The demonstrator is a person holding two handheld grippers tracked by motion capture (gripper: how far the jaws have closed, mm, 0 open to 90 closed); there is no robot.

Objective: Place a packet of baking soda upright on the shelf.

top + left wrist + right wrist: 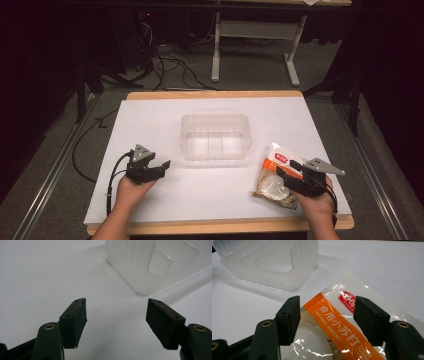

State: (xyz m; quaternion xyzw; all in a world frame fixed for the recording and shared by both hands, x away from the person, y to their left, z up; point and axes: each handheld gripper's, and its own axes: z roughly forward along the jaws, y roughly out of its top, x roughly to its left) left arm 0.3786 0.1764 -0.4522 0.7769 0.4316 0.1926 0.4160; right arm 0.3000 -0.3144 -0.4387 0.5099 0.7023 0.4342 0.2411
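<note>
the packet [276,176] is a clear plastic pouch with an orange band across it, a red logo patch near its far end and white printed characters along the band. it holds a pale, whitish filling that bulges at the near end. it lies flat on the white table sheet, at about 4 o'clock from the table's middle, its long axis running from 11 o'clock down to 5 o'clock. its far, flat sealed edge points toward 11 o'clock. in the right gripper view the packet [337,327] lies under and between the two black jaws, the orange band running diagonally, the film glossy and wrinkled with bright glints.
</note>
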